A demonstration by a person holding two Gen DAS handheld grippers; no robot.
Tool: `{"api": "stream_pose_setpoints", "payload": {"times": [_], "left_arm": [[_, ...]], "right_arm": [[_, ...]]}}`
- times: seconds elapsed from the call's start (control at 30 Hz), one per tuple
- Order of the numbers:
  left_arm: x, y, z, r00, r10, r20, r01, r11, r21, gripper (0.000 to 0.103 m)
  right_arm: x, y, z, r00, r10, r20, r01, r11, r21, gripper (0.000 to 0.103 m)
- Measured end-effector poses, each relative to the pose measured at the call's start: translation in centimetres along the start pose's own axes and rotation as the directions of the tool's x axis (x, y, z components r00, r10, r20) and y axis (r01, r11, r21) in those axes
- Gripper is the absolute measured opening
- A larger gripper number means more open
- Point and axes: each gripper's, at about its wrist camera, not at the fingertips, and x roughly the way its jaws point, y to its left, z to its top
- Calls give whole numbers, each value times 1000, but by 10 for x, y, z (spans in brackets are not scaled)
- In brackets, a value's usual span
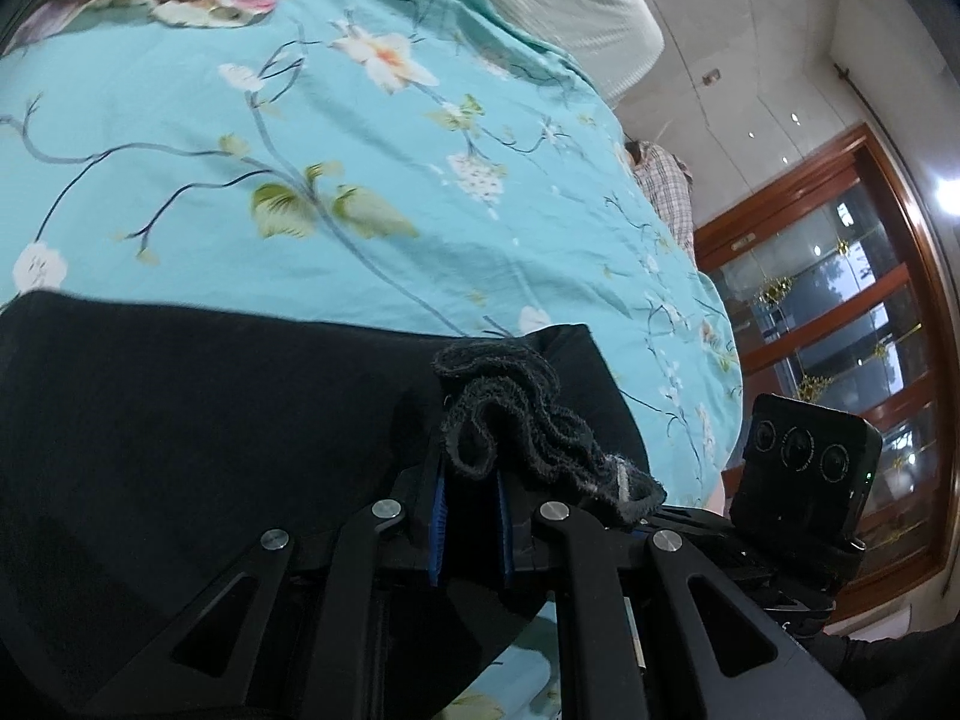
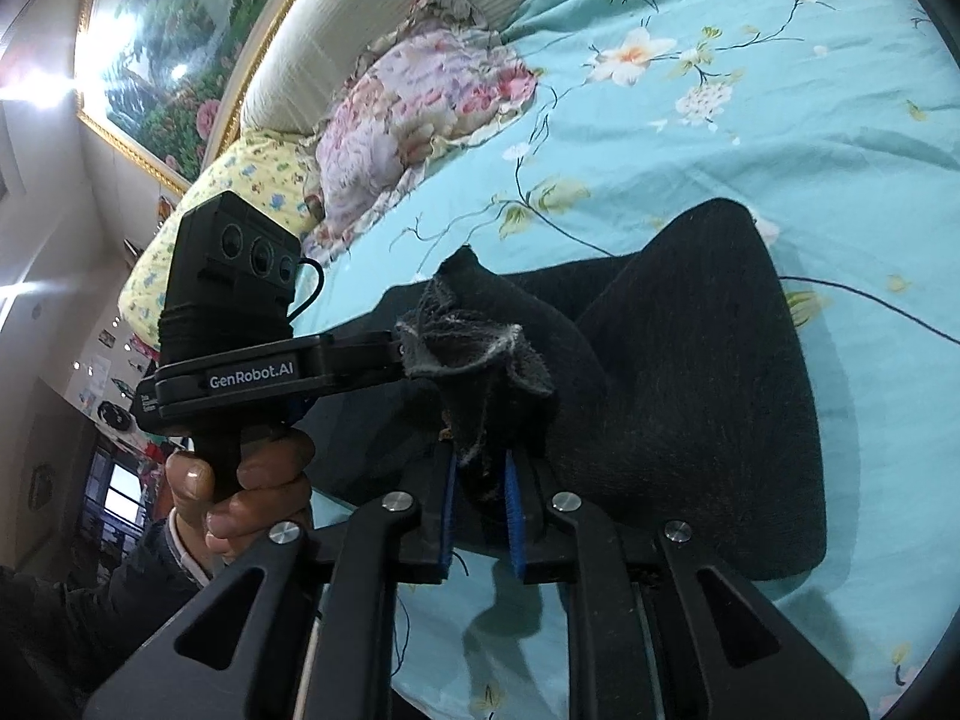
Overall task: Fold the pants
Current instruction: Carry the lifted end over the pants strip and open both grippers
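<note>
Black pants point(image 1: 180, 420) lie on the turquoise floral bedsheet point(image 1: 300, 150). My left gripper point(image 1: 471, 480) is shut on a frayed edge of the pants point(image 1: 516, 414), bunched between its blue pads. In the right wrist view my right gripper point(image 2: 483, 480) is shut on another frayed edge of the pants point(image 2: 474, 354), held just above the sheet point(image 2: 780, 120). The rest of the pants point(image 2: 690, 390) hang and fold to the right. The left gripper's body point(image 2: 252, 372), held by a hand, is right beside it on the left.
A floral pillow point(image 2: 414, 114) and a yellow pillow point(image 2: 234, 180) lie at the headboard point(image 2: 312, 30). A plaid cloth point(image 1: 666, 186) lies at the bed's far edge. A wooden glass cabinet point(image 1: 840, 330) stands beyond the bed. The right gripper's camera block point(image 1: 804, 468) is close by.
</note>
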Motion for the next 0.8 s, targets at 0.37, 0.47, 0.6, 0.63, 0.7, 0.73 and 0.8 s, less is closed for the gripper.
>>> {"api": "stream_pose_setpoints", "payload": {"times": [0.37, 0.47, 0.6, 0.63, 0.7, 0.73, 0.8], "left_arm": [[-28, 22, -18, 997, 30, 68, -23, 995, -100, 20], [-41, 28, -24, 994, 43, 102, -28, 990, -135, 27], [-58, 37, -33, 987, 65, 144, -38, 983, -181, 31], [-62, 38, -35, 986, 74, 152, -44, 981, -189, 31], [-70, 40, -40, 982, 89, 167, -54, 978, -202, 31], [-75, 42, -43, 980, 95, 175, -57, 976, -211, 31], [-84, 44, -50, 976, 100, 195, -54, 972, -229, 31]], "right_arm": [[12, 16, -3, 999, -6, -37, 4, 998, -56, 44], [13, 20, -4, 999, 9, -46, -12, 998, -56, 46], [13, 28, -6, 998, 41, -55, -45, 997, -67, 46], [14, 30, -6, 997, 45, -56, -49, 996, -71, 47], [14, 36, -7, 997, 58, -59, -62, 995, -81, 48], [14, 38, -7, 996, 64, -59, -69, 994, -86, 48], [14, 42, -6, 995, 75, -60, -80, 992, -95, 48]]}}
